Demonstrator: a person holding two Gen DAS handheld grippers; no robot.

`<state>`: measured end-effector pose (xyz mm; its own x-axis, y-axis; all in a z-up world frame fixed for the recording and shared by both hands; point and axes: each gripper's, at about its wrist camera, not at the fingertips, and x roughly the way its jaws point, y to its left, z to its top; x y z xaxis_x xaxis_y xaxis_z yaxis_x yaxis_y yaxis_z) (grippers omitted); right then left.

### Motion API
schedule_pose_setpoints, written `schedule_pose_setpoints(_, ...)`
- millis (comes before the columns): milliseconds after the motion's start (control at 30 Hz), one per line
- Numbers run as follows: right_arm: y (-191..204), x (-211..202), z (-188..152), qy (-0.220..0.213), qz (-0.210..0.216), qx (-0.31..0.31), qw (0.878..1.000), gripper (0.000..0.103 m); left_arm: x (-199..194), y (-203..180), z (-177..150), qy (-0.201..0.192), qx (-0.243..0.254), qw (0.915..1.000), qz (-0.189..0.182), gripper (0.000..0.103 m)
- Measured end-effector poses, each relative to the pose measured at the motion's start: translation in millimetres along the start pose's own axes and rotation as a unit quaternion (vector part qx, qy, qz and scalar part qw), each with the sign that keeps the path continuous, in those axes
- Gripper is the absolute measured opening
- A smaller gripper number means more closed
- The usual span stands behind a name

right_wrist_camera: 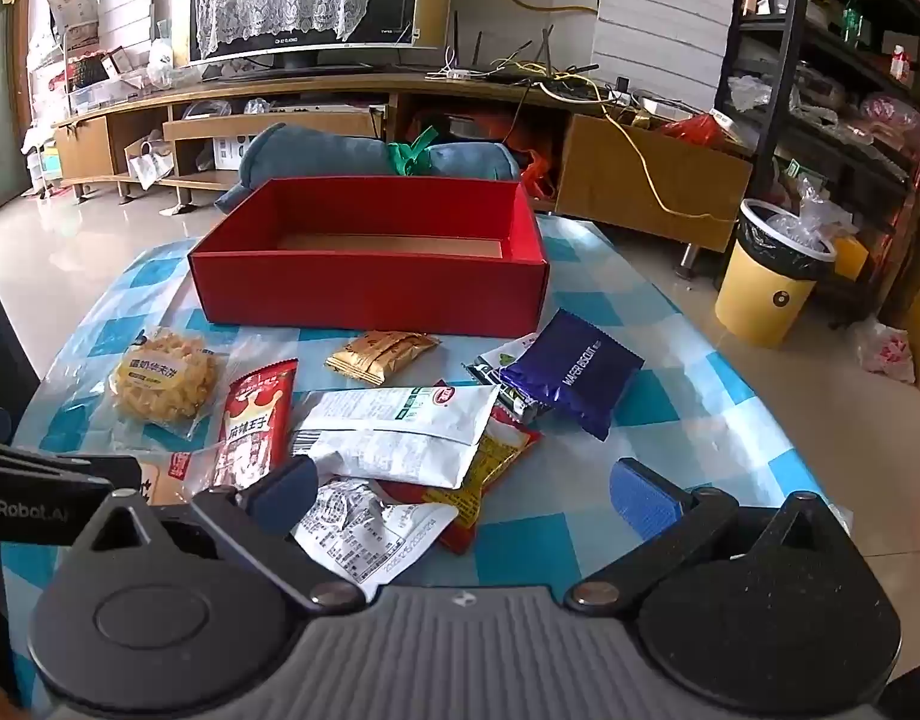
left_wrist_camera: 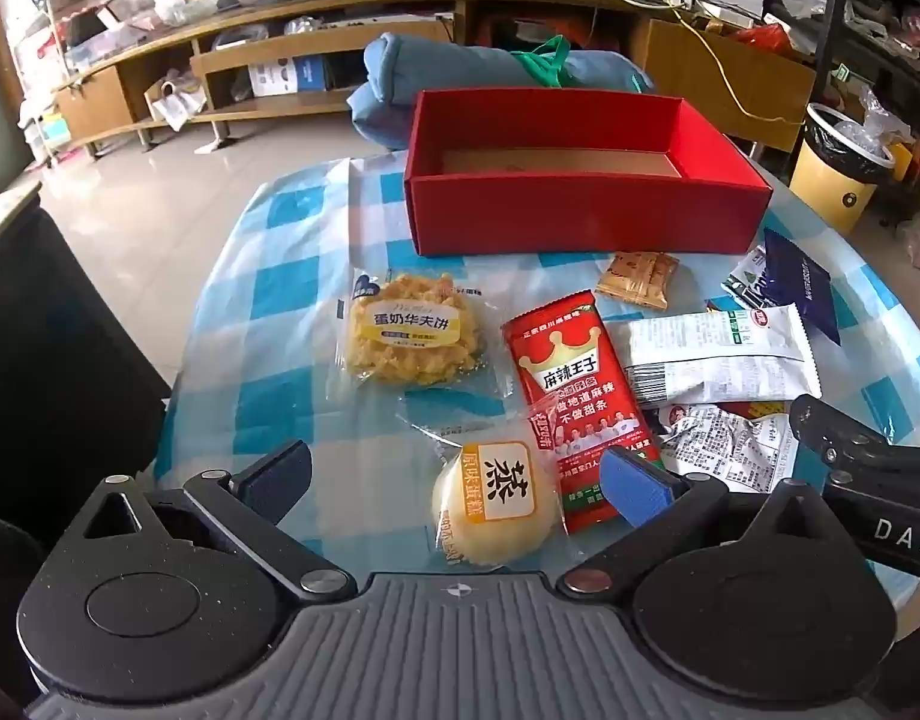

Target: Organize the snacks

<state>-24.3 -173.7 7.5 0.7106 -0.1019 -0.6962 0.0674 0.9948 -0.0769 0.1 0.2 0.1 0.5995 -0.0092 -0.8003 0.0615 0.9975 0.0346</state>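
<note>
- The left gripper (left_wrist_camera: 456, 477) has its jaws spread wide and holds nothing; it hangs tilted down over the near edge of the worktop with its blue-and-white checked cloth (left_wrist_camera: 267, 276).
- Between these jaws, closest in, lies a round pale steamed cake in a clear wrapper (left_wrist_camera: 497, 507), apart from both pads.
- Just past the right-hand pad of the left jaws lies a long red spicy-strip packet with a crown print (left_wrist_camera: 574, 396), its near end partly behind that pad.
- Beyond the left jaws, slightly to the left of centre, rests a yellow crumbly waffle cake in a clear wrapper (left_wrist_camera: 414, 333).
- The right gripper (right_wrist_camera: 463, 495) is likewise spread wide and empty, tilted down over the same worktop.
- Between its jaws, close to the left pad, lies a crumpled white printed wrapper (right_wrist_camera: 363, 531), with a red-and-yellow snack bag (right_wrist_camera: 490, 462) partly under it.
- Just ahead of these jaws lies a flat white foil pouch (right_wrist_camera: 399, 429) across the pile.
- Farther ahead and to the right sits a dark blue wafer-biscuit pack (right_wrist_camera: 574, 369), overlapping a green-and-white packet (right_wrist_camera: 490, 366).
- Ahead at centre lies a small gold biscuit packet (right_wrist_camera: 381, 354), on its own.
- Farthest from both pairs of jaws stands the open rectangular red cardboard box (right_wrist_camera: 369, 294), its brown floor bare where it shows.
</note>
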Motion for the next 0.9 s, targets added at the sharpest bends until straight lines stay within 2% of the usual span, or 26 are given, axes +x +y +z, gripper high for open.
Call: schedule_pose_setpoints(900, 4.6, 6.3, -2.0, 0.020, 0.009, -0.006, 1.000, 0.100, 8.0, -1.7, -4.3, 0.015, 0.007, 0.9999, -0.002, 0.103)
